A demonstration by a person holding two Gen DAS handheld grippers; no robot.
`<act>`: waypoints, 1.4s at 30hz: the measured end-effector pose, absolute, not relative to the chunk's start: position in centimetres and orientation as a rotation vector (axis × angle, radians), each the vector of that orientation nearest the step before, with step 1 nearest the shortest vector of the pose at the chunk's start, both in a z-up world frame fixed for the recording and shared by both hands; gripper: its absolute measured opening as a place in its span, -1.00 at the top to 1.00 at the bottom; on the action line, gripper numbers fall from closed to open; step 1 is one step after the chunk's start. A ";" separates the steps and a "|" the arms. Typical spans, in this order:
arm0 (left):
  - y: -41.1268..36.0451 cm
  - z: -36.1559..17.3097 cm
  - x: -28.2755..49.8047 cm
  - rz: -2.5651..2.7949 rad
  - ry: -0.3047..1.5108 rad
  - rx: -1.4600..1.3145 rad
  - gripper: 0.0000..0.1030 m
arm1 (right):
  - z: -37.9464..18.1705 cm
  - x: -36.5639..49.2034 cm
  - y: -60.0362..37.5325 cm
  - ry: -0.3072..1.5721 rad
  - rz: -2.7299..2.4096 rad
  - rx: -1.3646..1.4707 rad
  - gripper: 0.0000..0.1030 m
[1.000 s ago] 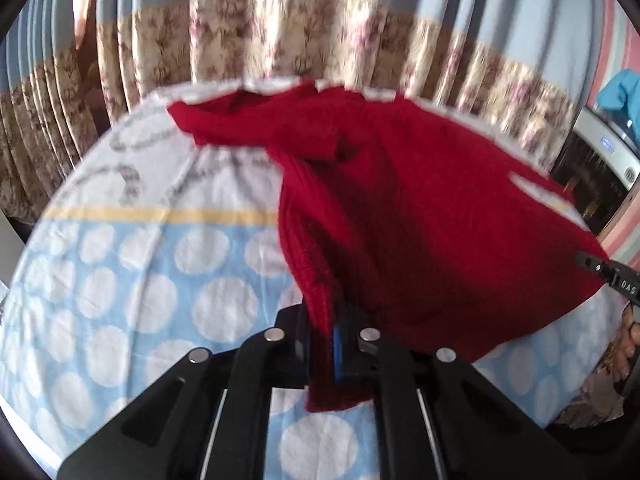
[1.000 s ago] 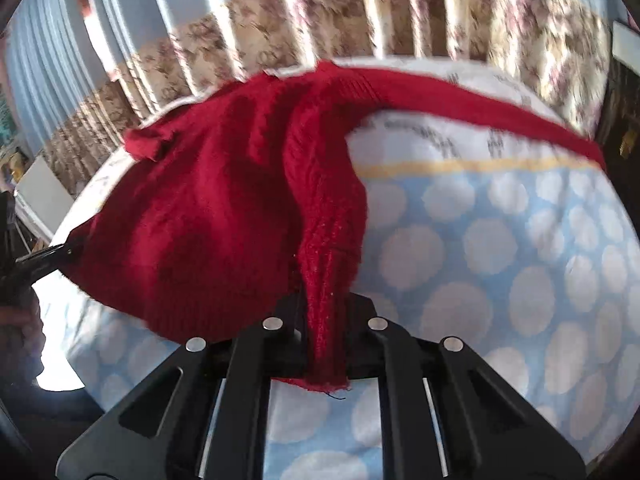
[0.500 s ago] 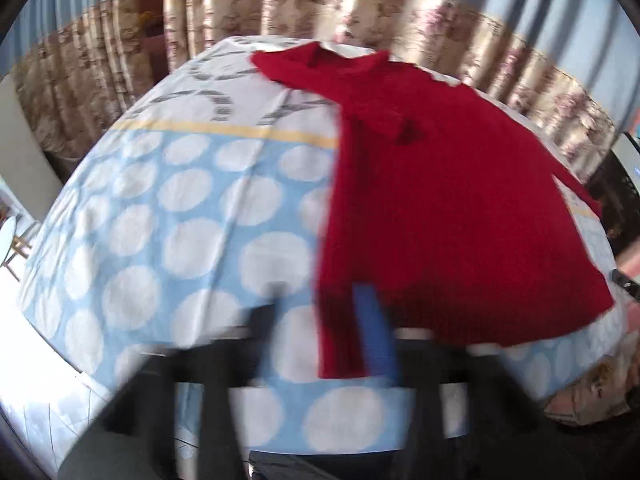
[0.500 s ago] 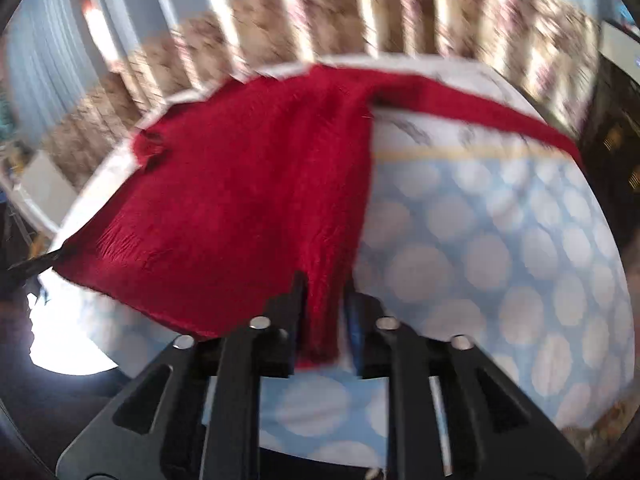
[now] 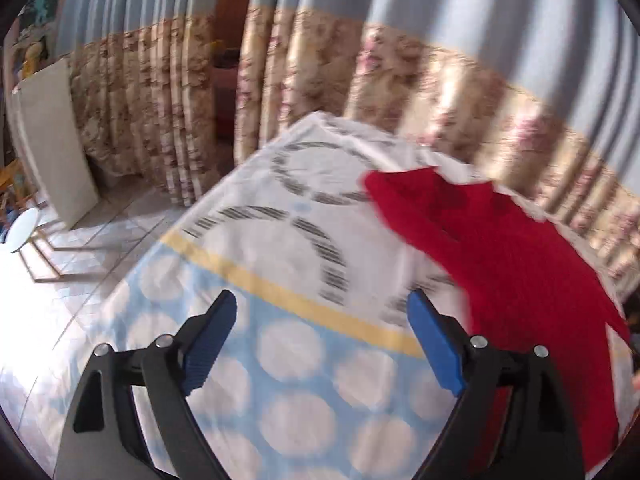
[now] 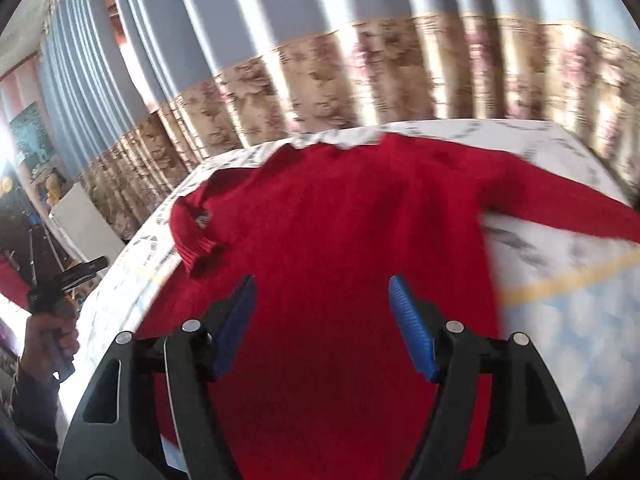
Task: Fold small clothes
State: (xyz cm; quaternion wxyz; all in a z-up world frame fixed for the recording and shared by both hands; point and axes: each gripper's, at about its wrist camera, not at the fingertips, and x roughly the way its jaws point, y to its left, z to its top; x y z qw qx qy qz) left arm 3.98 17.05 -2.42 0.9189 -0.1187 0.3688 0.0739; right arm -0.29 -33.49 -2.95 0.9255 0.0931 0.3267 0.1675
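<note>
A red knitted sweater (image 6: pixel 360 248) lies spread on the table, its collar (image 6: pixel 192 236) at the left and one sleeve (image 6: pixel 568 208) stretched to the right. My right gripper (image 6: pixel 322 300) is open and empty, held above the sweater's body. My left gripper (image 5: pixel 322 312) is open and empty over the bare tablecloth, left of the sweater (image 5: pixel 520 264), which fills the right side of that view. Both views are motion-blurred.
The table carries a blue cloth with white dots, a yellow stripe and a white end (image 5: pixel 280 360). Blue and floral curtains (image 5: pixel 400 80) hang behind it. A white board (image 5: pixel 52 136) and a small stool (image 5: pixel 24 228) stand on the floor at left. The other hand's gripper (image 6: pixel 76 276) shows at left.
Both grippers were shut on the sweater's hem a second ago. Both have let go and opened, and the sweater now lies flat. The left gripper swung left, the right one over the sweater.
</note>
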 end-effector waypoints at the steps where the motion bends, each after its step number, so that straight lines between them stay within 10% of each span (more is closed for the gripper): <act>1: 17.5 -2.6 4.3 0.157 0.760 -0.243 -0.70 | -3.0 0.4 -32.6 0.668 0.342 0.190 -0.37; 18: 24.5 -6.2 4.6 0.201 0.806 -0.264 -0.70 | -8.4 11.7 -13.3 0.906 0.498 0.078 -0.38; 24: 25.1 -6.4 4.1 0.208 0.809 -0.283 -0.70 | -9.0 12.0 -11.6 0.932 0.593 0.062 0.82; 42: 18.9 -2.6 6.8 0.103 0.773 -0.198 -0.70 | 0.4 18.0 -26.7 0.559 0.070 -0.240 0.86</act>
